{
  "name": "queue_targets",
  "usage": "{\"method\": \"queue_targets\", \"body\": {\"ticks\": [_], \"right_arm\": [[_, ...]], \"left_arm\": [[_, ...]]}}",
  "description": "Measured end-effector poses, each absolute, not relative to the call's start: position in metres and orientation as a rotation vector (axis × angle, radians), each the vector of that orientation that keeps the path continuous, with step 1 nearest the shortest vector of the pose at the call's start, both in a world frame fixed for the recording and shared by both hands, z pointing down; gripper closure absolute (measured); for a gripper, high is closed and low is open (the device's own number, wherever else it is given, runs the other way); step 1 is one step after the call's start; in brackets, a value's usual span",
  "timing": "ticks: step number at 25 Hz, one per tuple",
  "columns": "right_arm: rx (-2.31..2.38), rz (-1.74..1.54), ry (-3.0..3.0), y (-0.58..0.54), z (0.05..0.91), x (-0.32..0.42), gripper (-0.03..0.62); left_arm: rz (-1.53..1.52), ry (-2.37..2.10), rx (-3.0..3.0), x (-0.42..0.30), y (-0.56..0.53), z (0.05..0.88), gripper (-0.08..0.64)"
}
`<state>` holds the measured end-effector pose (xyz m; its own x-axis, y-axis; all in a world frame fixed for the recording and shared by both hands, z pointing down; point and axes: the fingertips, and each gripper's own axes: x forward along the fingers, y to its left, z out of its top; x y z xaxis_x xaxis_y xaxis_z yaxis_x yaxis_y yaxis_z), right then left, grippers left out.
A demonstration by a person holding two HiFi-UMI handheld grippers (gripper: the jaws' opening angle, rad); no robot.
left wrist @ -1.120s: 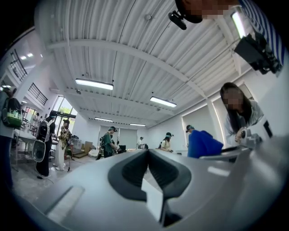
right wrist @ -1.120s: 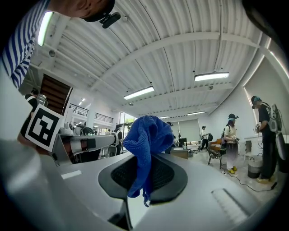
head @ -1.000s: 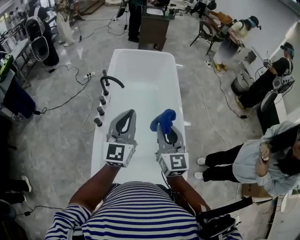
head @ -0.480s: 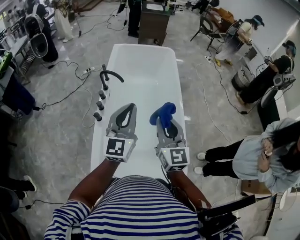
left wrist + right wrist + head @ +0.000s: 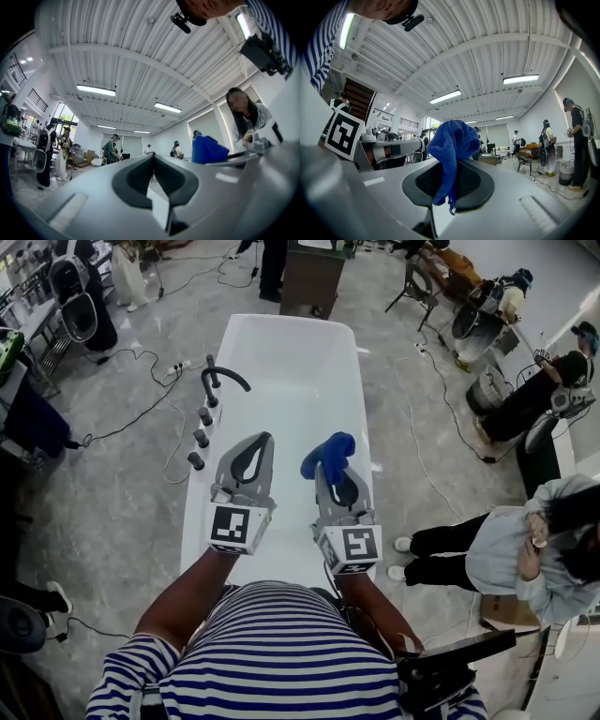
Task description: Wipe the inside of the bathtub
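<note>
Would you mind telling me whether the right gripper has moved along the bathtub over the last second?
No: the right gripper, shut on the blue cloth, remains level with the nearest faucet knob; only the view shifted.

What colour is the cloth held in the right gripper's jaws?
Blue. The cloth shows best in the right gripper view, close up and filling the middle.

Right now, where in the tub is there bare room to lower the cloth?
Bare: the far bathtub basin, between the faucet and the right rim. Crowded: the knobs on the left rim, and the near end under the left gripper and the right gripper with its cloth.
</note>
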<state>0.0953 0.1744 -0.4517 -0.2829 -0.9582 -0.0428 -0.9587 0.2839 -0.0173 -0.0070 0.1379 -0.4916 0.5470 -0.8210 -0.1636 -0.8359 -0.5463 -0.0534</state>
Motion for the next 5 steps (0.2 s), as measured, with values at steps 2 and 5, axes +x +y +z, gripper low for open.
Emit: {"method": "queue_targets", "body": {"ticks": [2,5], "right_arm": [[-1.854,0.000,2.482,0.1749,-0.4498,0.0952,0.537],[-1.858,-0.024,2.487,0.1744,-0.4455,0.0962,0.537]], "left_arm": [[0.183,1.426,-2.650,-0.0071,0.1379,-0.4928,0.557],[0.230,1.426,-2.646,-0.0056,0.1358,-0.4986,0.557]]}}
